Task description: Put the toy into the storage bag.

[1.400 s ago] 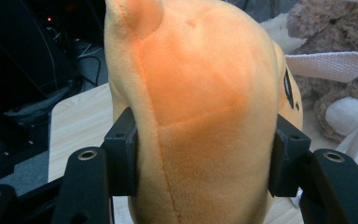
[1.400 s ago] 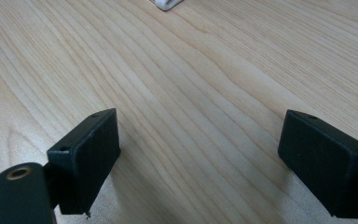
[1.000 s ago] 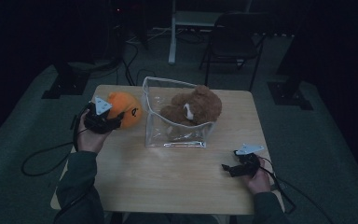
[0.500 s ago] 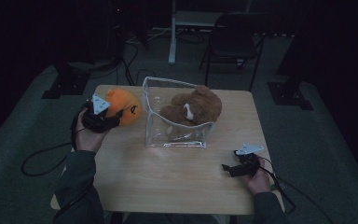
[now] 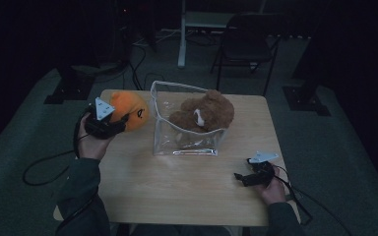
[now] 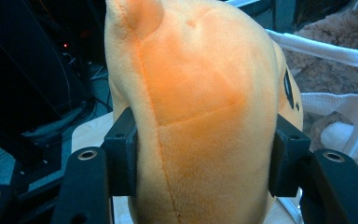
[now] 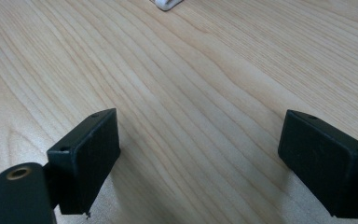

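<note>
An orange plush toy (image 5: pixel 130 110) with a black mark on its face is held above the table's far left corner, beside the clear bag. My left gripper (image 5: pixel 112 124) is shut on it; in the left gripper view both black pads (image 6: pixel 123 154) press into the orange plush toy (image 6: pixel 200 121) from either side. A brown teddy bear (image 5: pixel 204 114) lies inside the clear plastic bag (image 5: pixel 187 142), which stands open at mid-table. My right gripper (image 5: pixel 242 178) rests low over the near right of the table, its jaws wide apart with bare wood between them (image 7: pixel 200 154).
The wooden table (image 5: pixel 177 191) has free surface in front of the bag. A black folding chair (image 5: pixel 246 44) and stand bases sit on the dark floor behind. Cables trail from both grippers off the table's sides.
The left hand with the orange plush has barely shifted. The right hand is still.
</note>
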Available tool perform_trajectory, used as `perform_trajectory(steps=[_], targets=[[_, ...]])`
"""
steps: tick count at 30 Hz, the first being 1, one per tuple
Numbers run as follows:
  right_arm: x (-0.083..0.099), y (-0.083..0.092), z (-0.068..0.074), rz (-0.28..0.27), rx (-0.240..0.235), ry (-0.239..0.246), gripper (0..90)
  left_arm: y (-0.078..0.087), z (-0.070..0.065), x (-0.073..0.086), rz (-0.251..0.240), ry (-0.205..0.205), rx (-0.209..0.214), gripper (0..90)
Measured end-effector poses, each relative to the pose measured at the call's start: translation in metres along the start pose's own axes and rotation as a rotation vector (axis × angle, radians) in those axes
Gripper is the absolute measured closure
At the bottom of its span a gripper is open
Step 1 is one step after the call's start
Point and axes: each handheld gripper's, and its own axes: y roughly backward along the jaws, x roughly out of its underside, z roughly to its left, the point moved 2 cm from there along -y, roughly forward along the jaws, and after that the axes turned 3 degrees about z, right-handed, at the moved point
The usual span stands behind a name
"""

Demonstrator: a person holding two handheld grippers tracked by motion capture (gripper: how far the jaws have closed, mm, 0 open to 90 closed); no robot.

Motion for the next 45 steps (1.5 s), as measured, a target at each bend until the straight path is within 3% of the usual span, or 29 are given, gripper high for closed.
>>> perform_trajectory(steps=[45], targets=[[0.0,0.0,0.0,-0.002,0.0,-0.003,12.0,0.013,-0.002,-0.03,-0.066,-0.034,0.009,41.3]])
